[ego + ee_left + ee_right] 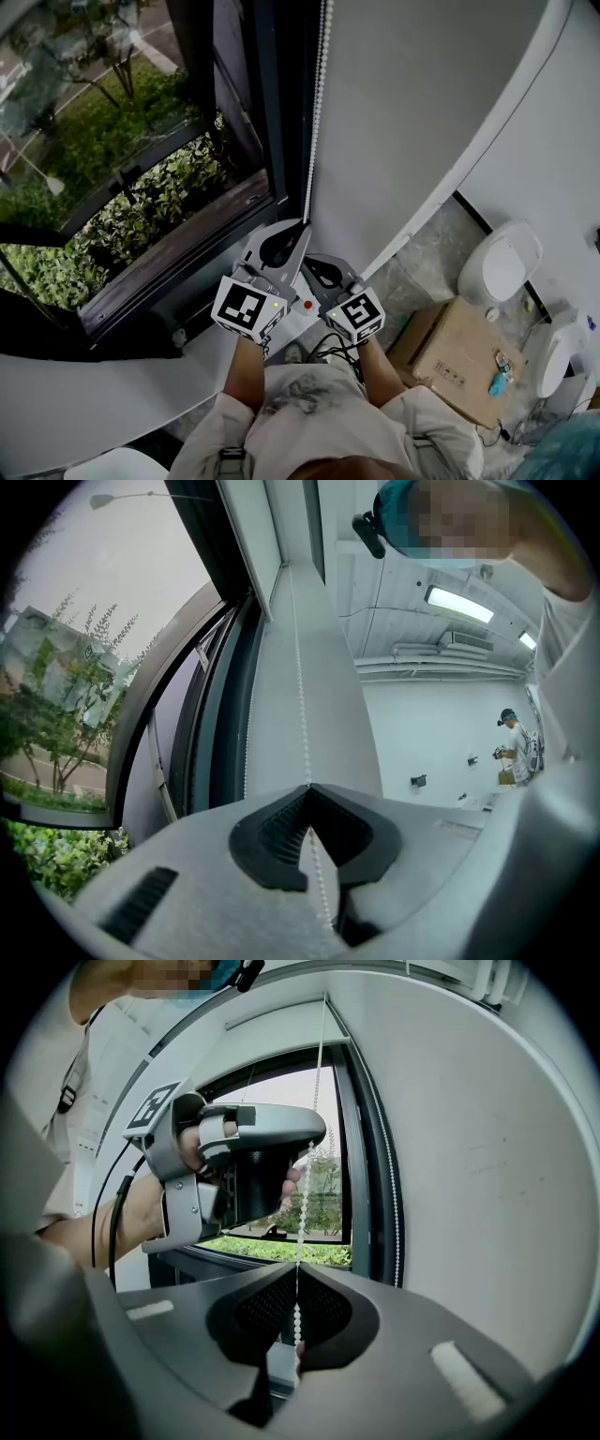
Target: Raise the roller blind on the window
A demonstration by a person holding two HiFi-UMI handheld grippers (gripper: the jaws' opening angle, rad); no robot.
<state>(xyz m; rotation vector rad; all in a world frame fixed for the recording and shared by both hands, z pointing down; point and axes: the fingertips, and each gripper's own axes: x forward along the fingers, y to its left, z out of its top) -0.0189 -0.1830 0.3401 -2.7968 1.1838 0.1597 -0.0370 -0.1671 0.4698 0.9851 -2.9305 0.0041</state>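
We hold two tools close together at the right edge of a window, both clamped on the blind's bead chain. The chain hangs down along the dark window frame. A second strand of the same loop runs just beside the frame. We cannot make out the blind's fabric with any certainty. The glass that shows is uncovered, with green hedge outside.

The left tool is the upper one. Its jaws are pressed together with the chain pinched between the ribbed pads. The right tool sits just below it on the same strand, jaws likewise closed with the beads running down through them. From the right gripper view we see the left tool above, fingers wrapped round its handle.

To do this step well, we judge that the pull should go straight down the line of the chain, not out into the room, so the beads do not skip at the top. One tool should hold its grip while the other lets go and reaches up, hand over hand. We cannot tell from here whether this strand raises or lowers, so a short trial pull seems wise.

Both forearms reach forward and slightly down from the body, wrists near each other, the marker cubes facing up towards the head.
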